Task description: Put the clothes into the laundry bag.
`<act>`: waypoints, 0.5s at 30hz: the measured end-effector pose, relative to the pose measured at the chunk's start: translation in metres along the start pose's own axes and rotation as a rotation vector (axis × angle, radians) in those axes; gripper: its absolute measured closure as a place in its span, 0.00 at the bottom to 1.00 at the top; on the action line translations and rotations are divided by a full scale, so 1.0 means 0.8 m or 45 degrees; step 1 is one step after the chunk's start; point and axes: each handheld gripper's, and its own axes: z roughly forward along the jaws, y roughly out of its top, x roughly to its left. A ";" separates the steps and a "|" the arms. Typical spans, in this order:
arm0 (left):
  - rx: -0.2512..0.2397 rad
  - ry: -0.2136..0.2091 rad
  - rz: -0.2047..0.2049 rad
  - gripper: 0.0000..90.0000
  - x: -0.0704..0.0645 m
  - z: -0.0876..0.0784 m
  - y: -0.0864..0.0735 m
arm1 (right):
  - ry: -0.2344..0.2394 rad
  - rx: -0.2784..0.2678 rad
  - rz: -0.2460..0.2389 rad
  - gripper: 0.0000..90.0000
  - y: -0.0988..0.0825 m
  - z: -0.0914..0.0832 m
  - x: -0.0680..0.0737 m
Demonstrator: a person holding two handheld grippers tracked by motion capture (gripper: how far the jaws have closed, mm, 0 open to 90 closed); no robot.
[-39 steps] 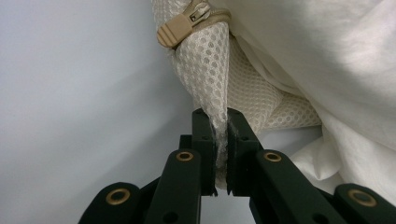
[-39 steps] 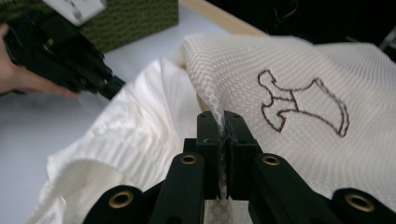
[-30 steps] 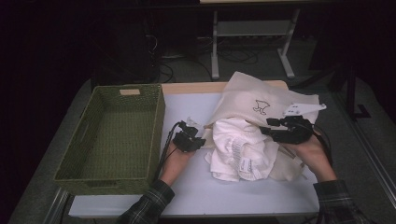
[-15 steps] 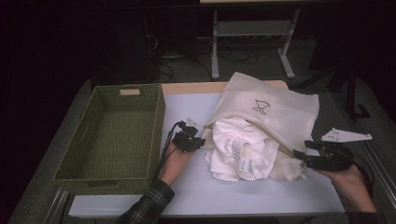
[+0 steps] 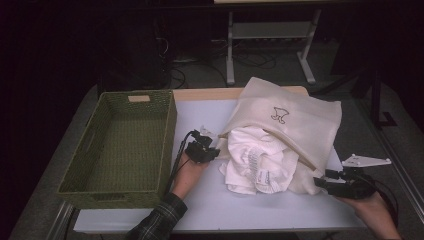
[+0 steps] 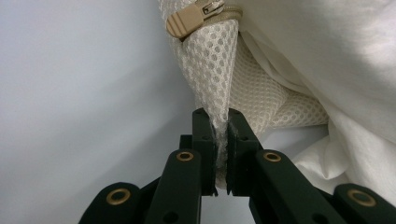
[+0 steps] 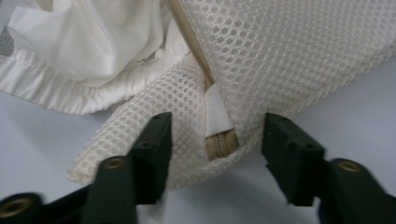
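High view: my left gripper (image 5: 202,150) clamps the mesh laundry bag (image 5: 295,120), white garment (image 5: 255,162) half out; right gripper (image 5: 334,184), jaws closing unclenched around the zipper-end corner (image 7: 219,140), not yet gripping.

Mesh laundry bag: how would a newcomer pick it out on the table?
On the pale table, look right of the green woven basket. The mesh laundry bag is the cream sack with a small dark emblem, its zipped mouth open and white garments spilling out. The left gripper pinches its corner by the tan zipper pull.
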 end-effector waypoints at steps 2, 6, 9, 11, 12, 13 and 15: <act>0.002 0.001 0.002 0.93 0.000 0.000 0.000 | 0.001 0.017 -0.010 0.73 0.001 0.005 0.001; 0.004 -0.001 0.001 0.93 -0.002 -0.001 -0.001 | -0.027 0.050 -0.046 0.87 0.003 0.010 0.003; -0.002 -0.002 0.010 0.93 -0.005 -0.006 -0.003 | -0.049 0.050 -0.055 0.89 0.005 0.007 0.003; -0.003 -0.003 0.007 0.94 -0.007 -0.009 -0.005 | -0.066 0.048 -0.071 0.89 0.007 0.007 0.001; -0.002 -0.005 0.010 0.94 -0.008 -0.012 -0.006 | -0.079 0.051 -0.073 0.89 0.009 0.007 0.000; -0.002 -0.007 0.010 0.94 -0.009 -0.014 -0.008 | -0.094 0.052 -0.081 0.89 0.010 0.008 -0.002; 0.006 -0.015 0.018 0.93 -0.014 -0.019 -0.012 | -0.116 0.048 -0.086 0.89 0.014 0.008 -0.006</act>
